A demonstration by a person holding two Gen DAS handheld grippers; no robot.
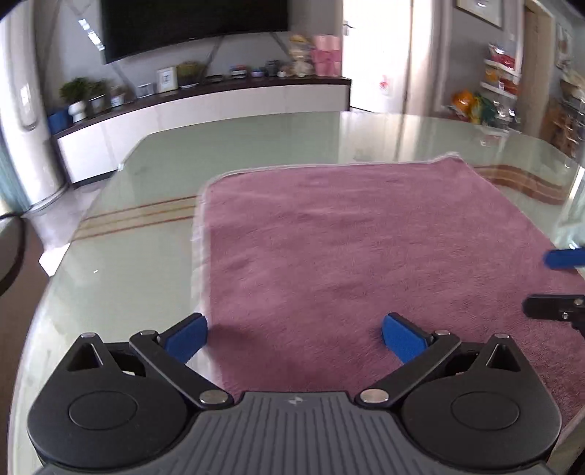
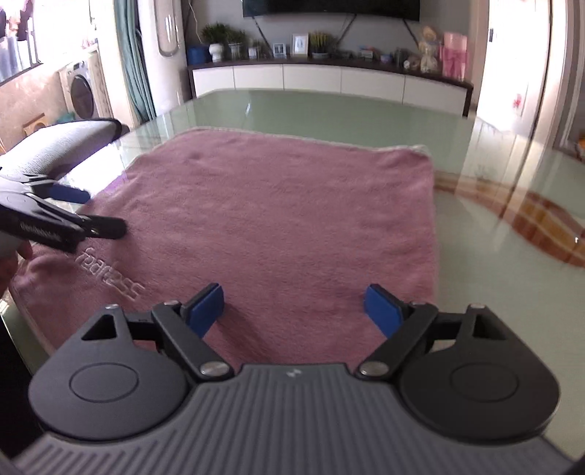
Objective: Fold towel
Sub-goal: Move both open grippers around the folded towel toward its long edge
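On the far left of the left wrist view, a glass table (image 1: pixel 120 255) shines pale green, with brown stripes showing under the glass. Next comes the pink towel (image 1: pixel 347 255). It lies flat and spread out on the table, and its left edge runs close to the left blue finger (image 1: pixel 186 338). The left gripper (image 1: pixel 294 338) hangs over the near end of the towel. Its two blue fingers are wide apart, with nothing between them. At the right edge of this view, the tips of the right gripper (image 1: pixel 559 281) poke in over the towel's right side.

Far back stand a long white cabinet (image 1: pixel 204 109) with small plants and pink boxes on top, and a dark TV (image 1: pixel 193 25) on the wall.

In the right wrist view, a grey chair (image 2: pixel 62 146) sits at the left, beside the table. The left gripper (image 2: pixel 95 212) reaches in from that side, over the towel's left part, and its fingers are spread. Some stitched letters (image 2: pixel 109 274) show on the towel near it. The towel (image 2: pixel 292 219) fills the middle, flat on the glass. The right gripper (image 2: pixel 294 307) hangs over the near end of the towel, close to its right edge. Its blue fingers are wide apart too and hold nothing. To the right, bare glass (image 2: pixel 493 237) shows a curved brown band.
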